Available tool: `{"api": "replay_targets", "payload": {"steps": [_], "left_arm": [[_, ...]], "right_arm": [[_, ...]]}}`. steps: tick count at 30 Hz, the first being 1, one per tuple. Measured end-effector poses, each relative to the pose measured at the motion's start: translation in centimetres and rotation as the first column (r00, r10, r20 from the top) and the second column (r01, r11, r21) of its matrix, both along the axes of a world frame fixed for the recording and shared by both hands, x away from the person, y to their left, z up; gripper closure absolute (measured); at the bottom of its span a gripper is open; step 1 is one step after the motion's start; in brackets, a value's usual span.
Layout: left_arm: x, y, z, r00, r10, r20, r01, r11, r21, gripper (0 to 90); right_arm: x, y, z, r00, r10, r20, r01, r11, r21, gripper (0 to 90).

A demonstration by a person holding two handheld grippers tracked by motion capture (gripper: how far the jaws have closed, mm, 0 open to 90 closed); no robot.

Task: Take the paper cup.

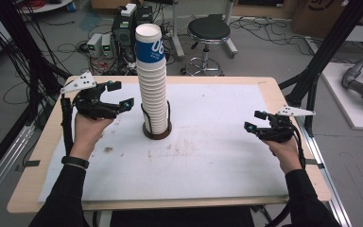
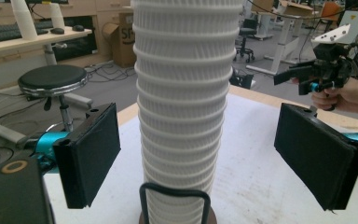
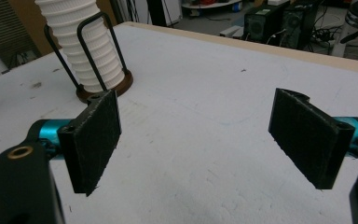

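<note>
— Why is that tall stack of paper cups standing in a holder instead of loose on the table?

— I'd guess so it can't topple. The black wire loops rise from a round brown base and hug the bottom cups, mid-table, a little left of centre. A stack that high would tip at a nudge otherwise.

— And the left gripper?

— Held up beside the stack, pointing at it. Its own camera has the ribbed cups dead centre between the two black pads, with a clear gap on each side, so it grips nothing. The jaws stand wide apart.

— The right gripper?

— Parked well off to the right, low over the white mat, jaws spread wide, nothing between them (waiting its turn, I'd say). Probably kept clear so the left can work on the stack unobstructed.
</note>
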State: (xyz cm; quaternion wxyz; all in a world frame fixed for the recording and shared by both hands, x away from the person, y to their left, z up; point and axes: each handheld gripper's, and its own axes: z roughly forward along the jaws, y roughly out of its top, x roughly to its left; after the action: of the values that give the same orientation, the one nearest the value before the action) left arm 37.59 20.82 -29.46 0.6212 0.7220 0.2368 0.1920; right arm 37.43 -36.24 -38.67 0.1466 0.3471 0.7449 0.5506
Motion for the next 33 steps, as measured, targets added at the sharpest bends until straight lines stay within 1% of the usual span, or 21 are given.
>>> {"api": "replay_targets", "payload": {"steps": [1,4,5,6,7,8,9,11,13,16,20,22,28,31,33], "left_arm": [[0.0,0.0,0.0,1.0000,0.000,0.000,0.000,1.0000,0.000,13.9],[0.5,-0.4,0.7,1.0000,0.002,0.002,-0.002,1.0000,-0.004,13.4],[0.5,-0.4,0.7,1.0000,0.002,0.002,-0.002,1.0000,-0.004,13.0],[0.7,-0.7,1.3,1.0000,-0.004,0.003,0.004,1.0000,0.002,13.0],[0.7,-0.7,1.3,1.0000,-0.004,0.003,0.004,1.0000,0.002,13.0],[0.8,-0.9,1.5,0.9999,-0.005,0.010,0.005,1.0000,0.001,13.0],[1.0,-1.2,1.8,0.9999,-0.006,0.012,0.006,1.0000,0.004,12.9],[1.3,-1.6,2.3,0.9999,-0.012,0.009,0.012,0.9998,0.013,12.8],[1.6,-2.0,2.7,0.9998,-0.011,0.014,0.010,0.9998,0.019,12.7],[2.1,-2.5,3.3,0.9998,-0.013,0.016,0.013,0.9999,0.009,12.1],[2.7,-3.5,4.0,0.9996,-0.017,0.021,0.016,0.9996,0.021,11.8],[2.9,-3.7,4.2,0.9995,-0.021,0.023,0.020,0.9996,0.018,11.7],[3.6,-4.5,4.6,0.9996,-0.028,0.005,0.028,0.9993,0.026,11.6],[3.9,-4.7,4.7,0.9995,-0.033,-0.003,0.033,0.9993,0.018,11.6],[4.1,-4.8,4.7,0.9994,-0.034,-0.001,0.034,0.9993,0.014,11.6]], "right_arm": [[0.0,0.0,0.0,1.0000,0.001,-0.004,-0.001,1.0000,0.002,17.1],[0.0,0.0,0.0,1.0000,0.003,-0.002,-0.003,1.0000,0.003,17.1],[0.0,0.0,0.0,1.0000,0.003,-0.003,-0.003,1.0000,0.002,17.1],[-0.1,0.0,0.0,1.0000,0.004,-0.005,-0.004,1.0000,0.002,17.1],[-0.1,0.0,0.0,1.0000,0.004,-0.005,-0.004,1.0000,0.002,17.1],[0.0,0.1,0.0,1.0000,0.006,-0.004,-0.006,1.0000,-0.001,17.1],[0.0,0.1,0.0,0.9999,0.005,-0.012,-0.005,1.0000,0.000,17.1],[0.0,0.1,0.0,1.0000,0.005,-0.007,-0.005,1.0000,-0.003,17.1],[0.0,0.1,0.0,1.0000,0.006,-0.002,-0.006,1.0000,-0.003,17.1],[0.0,0.1,0.0,1.0000,0.005,-0.003,-0.005,1.0000,-0.003,17.1],[0.0,0.1,0.0,1.0000,0.007,-0.005,-0.007,1.0000,-0.003,17.1],[0.0,0.1,0.0,1.0000,0.008,-0.005,-0.008,1.0000,-0.001,17.1],[0.0,0.1,0.0,0.9999,0.013,-0.002,-0.013,0.9999,0.001,17.1],[0.0,0.1,0.0,0.9999,0.013,-0.005,-0.013,0.9999,0.002,17.1],[0.0,0.1,0.0,0.9999,0.013,-0.004,-0.013,0.9999,0.002,17.1]]}}
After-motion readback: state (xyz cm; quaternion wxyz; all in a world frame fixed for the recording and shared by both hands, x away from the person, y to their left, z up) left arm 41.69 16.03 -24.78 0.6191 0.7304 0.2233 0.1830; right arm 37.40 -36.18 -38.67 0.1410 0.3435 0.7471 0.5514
